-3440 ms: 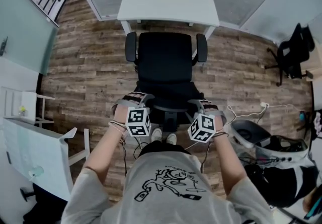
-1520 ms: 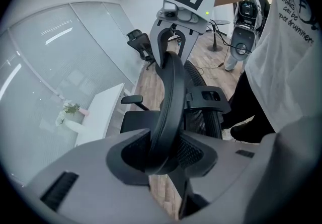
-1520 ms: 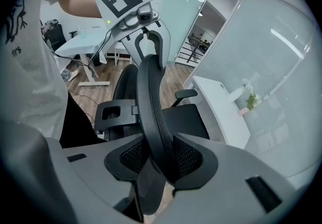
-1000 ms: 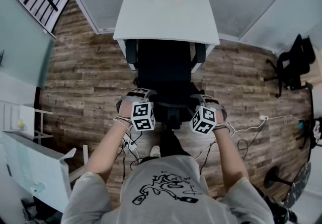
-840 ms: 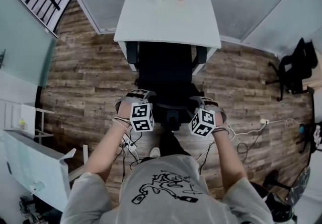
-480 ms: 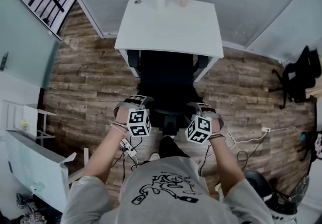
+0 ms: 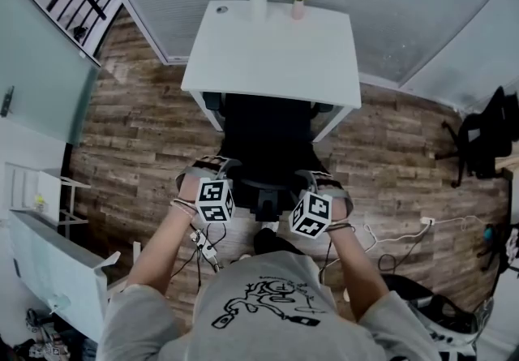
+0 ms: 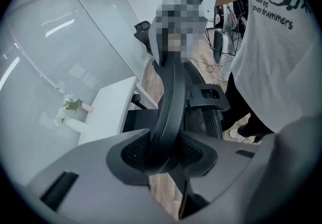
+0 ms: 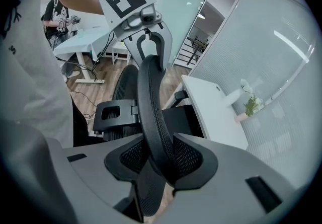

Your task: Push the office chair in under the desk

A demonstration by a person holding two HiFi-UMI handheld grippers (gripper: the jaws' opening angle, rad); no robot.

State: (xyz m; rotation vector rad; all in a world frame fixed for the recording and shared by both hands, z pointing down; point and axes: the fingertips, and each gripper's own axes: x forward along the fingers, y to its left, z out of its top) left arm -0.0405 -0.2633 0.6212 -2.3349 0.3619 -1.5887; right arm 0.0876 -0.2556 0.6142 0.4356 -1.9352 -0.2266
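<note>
The left gripper (image 8: 162, 150) and right gripper (image 9: 162, 160), jaws clenched on the backrest rim of the office chair (image 7: 268, 136), have rolled it up-frame since a second ago, its armrests now under the white counter (image 7: 276, 51), so little pushing seems left.

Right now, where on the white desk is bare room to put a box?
The white rectangular desk top is bare from the white flower vase and small pink vase at its back edge to the front edge over the black office chair. Only that back strip is crowded.
</note>
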